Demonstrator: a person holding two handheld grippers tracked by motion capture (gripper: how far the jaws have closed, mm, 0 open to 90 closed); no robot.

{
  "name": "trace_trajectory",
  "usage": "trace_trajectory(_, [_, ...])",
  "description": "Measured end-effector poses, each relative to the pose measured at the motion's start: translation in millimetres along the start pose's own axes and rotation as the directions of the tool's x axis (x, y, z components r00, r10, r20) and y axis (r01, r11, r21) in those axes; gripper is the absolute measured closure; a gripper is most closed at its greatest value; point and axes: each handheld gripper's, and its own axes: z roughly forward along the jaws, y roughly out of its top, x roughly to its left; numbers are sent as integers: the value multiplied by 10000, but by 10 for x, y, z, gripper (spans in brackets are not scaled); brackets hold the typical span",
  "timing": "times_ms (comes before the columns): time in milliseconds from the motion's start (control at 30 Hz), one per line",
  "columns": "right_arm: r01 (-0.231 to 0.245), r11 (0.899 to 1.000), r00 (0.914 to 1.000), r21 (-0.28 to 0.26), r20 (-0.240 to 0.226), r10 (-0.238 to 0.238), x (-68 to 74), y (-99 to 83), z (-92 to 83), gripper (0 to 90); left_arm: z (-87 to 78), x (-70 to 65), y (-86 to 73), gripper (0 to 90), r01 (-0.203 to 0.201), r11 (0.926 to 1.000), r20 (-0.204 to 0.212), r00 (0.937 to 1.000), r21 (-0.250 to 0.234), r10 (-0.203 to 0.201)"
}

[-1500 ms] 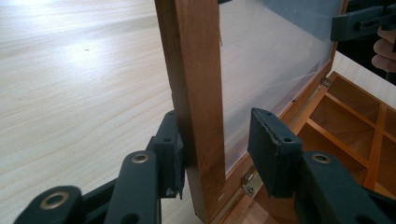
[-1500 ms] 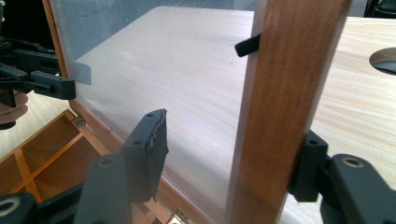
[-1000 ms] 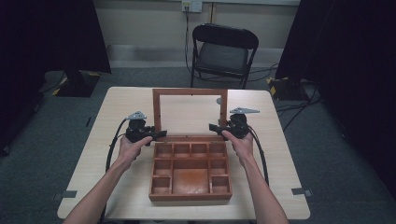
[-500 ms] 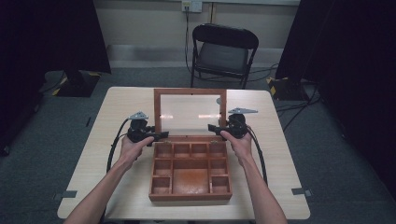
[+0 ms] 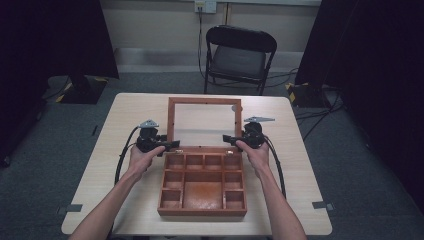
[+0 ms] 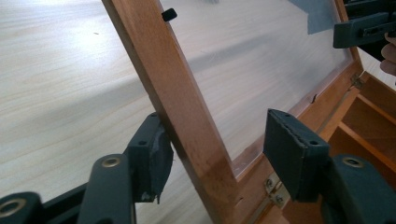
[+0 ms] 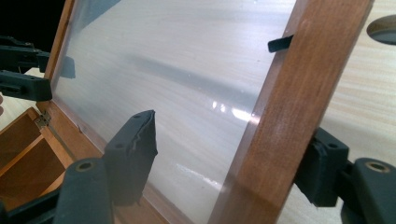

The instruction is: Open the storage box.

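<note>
Reddish-brown wooden compartment box (image 5: 202,185) sat mid-table, its glass-paned wooden lid (image 5: 205,122) tipped back on brass hinges. Left gripper (image 5: 172,145) straddled the left frame rail, jaws parted, one pad touching. Right gripper (image 5: 227,138) straddled the right rail, jaws just widening.

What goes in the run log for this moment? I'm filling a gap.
wooden box: open | glass lid: tilted back | left gripper: astride lid's side rail, loose | right gripper: astride other rail, jaws just opening
</note>
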Motion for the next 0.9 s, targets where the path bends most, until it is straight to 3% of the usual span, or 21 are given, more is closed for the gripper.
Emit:
trace_trajectory(367, [-311, 9994, 9995, 176, 92, 310, -20, -30, 79, 235, 17, 71, -28, 435, 320, 9992, 244, 9992, 226, -326])
trace_trajectory(533, [-599, 9979, 9982, 258, 86, 597, -48, -62, 136, 200, 4, 101, -47, 424, 388, 9989, 94, 9992, 273, -391])
trace_trajectory(767, [-699, 9964, 9967, 483, 457, 677, -79, -91, 155, 178, 20, 159, -89, 408, 950, 9951, 237, 9951, 282, -957])
trace_trajectory(833, [-717, 9958, 9962, 565, 534, 687, -83, -94, 152, 150, 9, 139, -77, 419, 512, 9980, -105, 9986, 359, -509])
trace_trajectory(900, [-855, 9916, 9945, 973, 686, 790, -110, -119, 173, 135, 1, 125, -71, 423, 566, 9979, 62, 9984, 318, -568])
